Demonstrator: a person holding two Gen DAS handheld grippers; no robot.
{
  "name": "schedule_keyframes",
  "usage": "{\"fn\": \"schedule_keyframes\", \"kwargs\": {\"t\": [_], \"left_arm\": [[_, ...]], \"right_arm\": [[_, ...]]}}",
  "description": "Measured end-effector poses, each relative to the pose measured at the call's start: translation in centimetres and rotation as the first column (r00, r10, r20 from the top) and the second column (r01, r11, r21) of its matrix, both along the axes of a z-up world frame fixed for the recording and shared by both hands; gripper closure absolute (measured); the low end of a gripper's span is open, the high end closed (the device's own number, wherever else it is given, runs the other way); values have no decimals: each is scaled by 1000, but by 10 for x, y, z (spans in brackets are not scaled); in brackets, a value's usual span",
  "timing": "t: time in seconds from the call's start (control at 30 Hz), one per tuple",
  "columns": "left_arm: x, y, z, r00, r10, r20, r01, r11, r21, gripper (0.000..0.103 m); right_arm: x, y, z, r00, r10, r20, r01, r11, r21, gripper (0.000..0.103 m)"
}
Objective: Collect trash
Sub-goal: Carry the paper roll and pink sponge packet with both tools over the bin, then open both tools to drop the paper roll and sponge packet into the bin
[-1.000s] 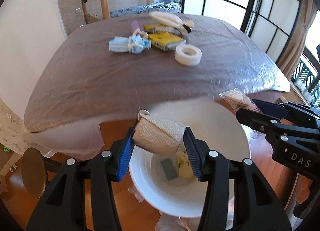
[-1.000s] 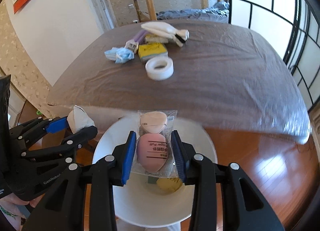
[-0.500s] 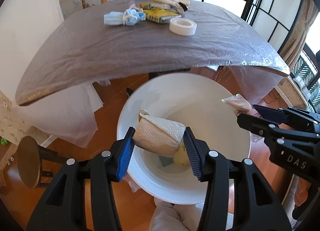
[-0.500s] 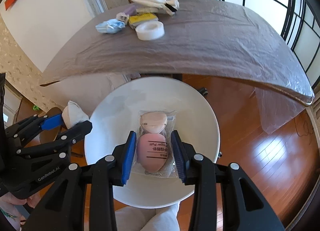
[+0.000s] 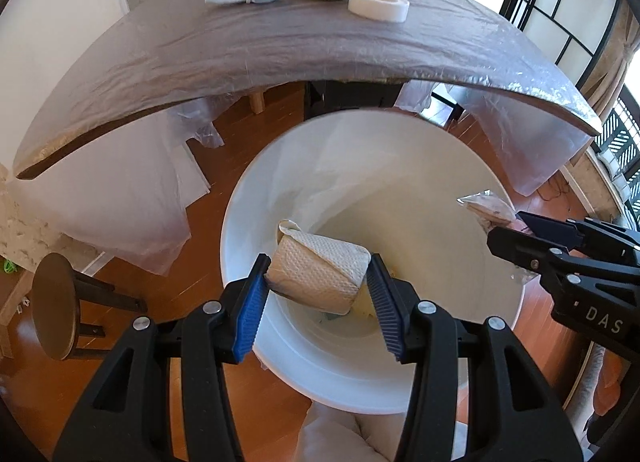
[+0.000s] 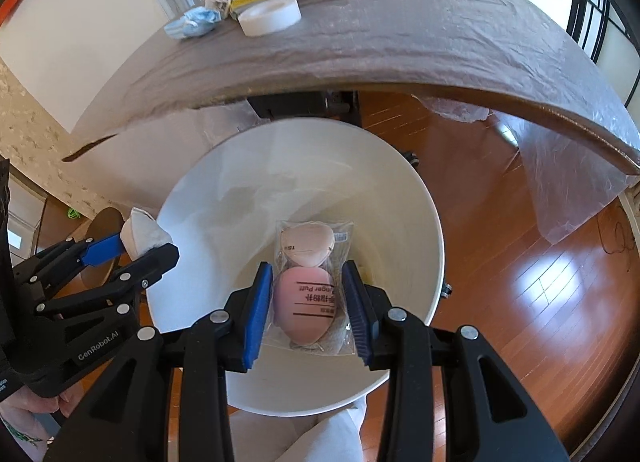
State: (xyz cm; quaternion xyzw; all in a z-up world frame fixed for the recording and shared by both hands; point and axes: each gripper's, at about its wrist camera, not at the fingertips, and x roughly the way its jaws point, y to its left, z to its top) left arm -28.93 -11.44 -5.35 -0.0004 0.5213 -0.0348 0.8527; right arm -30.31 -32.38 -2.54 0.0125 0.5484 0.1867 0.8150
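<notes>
My left claw (image 5: 318, 296) grips a folded paper towel (image 5: 320, 272) over the white bin (image 5: 400, 190). My right claw (image 6: 308, 308) pinches a clear puff packet (image 6: 312, 282) above the same bin, beside the table (image 6: 400, 42).

A home, by the look of it: a lived-in room around 1 big table (image 5: 304, 46) under a brown cloth and clear plastic. Beneath the table runs polished wooden flooring (image 6: 520, 282); behind it, paper-paned sliding screens (image 5: 560, 2); left of it, a small round stool (image 5: 56, 302) and patterned wallpaper (image 6: 24, 134).
</notes>
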Motion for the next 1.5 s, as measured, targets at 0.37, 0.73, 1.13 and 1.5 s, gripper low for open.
{"fn": "schedule_keyframes", "kwargs": {"t": [0.37,0.73,1.13,1.5], "left_arm": [[3,0,-16,999,-15,-43,15,1000,4,52],[9,1,-24,998,-25,-59,25,1000,5,52],[14,0,-25,997,-33,-63,31,999,-22,37],[12,2,-11,999,-19,-34,19,1000,-7,37]], "right_arm": [[1,6,-9,1000,-4,-21,4,1000,-10,67],[5,6,-14,999,-11,-33,11,1000,-10,67],[7,3,-11,999,-32,-21,32,999,-17,50],[3,-7,15,998,-34,49,35,999,-17,49]]}}
